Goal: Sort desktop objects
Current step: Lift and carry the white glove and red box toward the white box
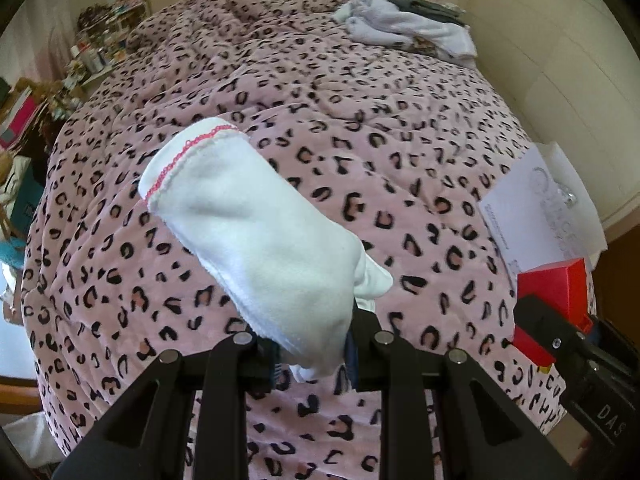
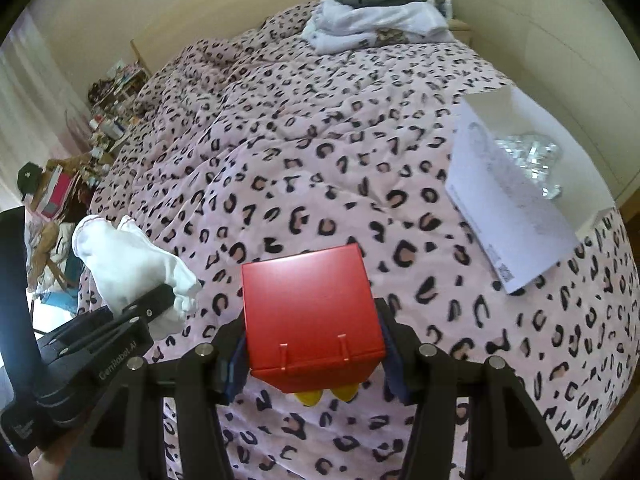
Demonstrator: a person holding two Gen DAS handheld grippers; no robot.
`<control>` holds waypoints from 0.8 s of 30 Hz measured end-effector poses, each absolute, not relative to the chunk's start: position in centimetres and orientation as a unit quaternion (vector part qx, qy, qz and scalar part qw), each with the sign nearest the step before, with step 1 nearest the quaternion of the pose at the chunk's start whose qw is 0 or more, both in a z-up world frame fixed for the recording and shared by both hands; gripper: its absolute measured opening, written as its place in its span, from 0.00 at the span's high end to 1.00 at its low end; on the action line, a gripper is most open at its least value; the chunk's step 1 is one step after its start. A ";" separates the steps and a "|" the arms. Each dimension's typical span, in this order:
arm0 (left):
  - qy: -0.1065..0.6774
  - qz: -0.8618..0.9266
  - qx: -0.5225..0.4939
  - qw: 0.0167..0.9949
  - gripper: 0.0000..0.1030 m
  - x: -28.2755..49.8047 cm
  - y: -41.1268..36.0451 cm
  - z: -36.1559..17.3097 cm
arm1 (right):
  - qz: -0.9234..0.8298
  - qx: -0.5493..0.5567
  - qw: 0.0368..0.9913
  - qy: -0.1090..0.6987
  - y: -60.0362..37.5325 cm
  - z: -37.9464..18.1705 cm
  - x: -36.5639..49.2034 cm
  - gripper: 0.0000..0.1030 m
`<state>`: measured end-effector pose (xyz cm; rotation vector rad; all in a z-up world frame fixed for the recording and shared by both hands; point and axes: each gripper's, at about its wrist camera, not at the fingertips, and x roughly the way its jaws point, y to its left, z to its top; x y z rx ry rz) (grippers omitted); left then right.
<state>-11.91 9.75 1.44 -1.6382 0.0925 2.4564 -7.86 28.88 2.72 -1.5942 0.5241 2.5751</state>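
My left gripper (image 1: 312, 360) is shut on a white sock with a pink hem (image 1: 248, 232) and holds it up above the pink leopard-print bedspread (image 1: 360, 128). The sock also shows in the right wrist view (image 2: 132, 268), held by the left gripper (image 2: 160, 300). My right gripper (image 2: 314, 360) is shut on a red box (image 2: 312, 316) with yellow parts beneath it, above the bedspread (image 2: 320, 160). The red box also shows at the right edge of the left wrist view (image 1: 552, 300).
An open white cardboard box (image 2: 512, 208) holding shiny clear items lies on the bed's right side; it also shows in the left wrist view (image 1: 536, 208). A pile of white and grey clothes (image 2: 376, 20) sits at the far end. Cluttered shelves (image 1: 96, 48) stand left of the bed.
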 end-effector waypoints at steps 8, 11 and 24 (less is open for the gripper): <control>0.052 0.829 -0.540 0.132 0.76 -10.8 14.9 3.0 | 0.841 -0.502 0.063 0.191 32.7 3.7 -5.3 0.46; 0.055 0.830 -0.536 0.144 0.76 -10.7 16.6 3.5 | 0.844 -0.494 0.074 0.196 34.1 4.2 -4.5 0.46; 0.074 0.831 -0.518 0.187 0.76 -9.6 23.3 5.2 | 0.848 -0.473 0.108 0.213 39.3 5.3 -2.1 0.46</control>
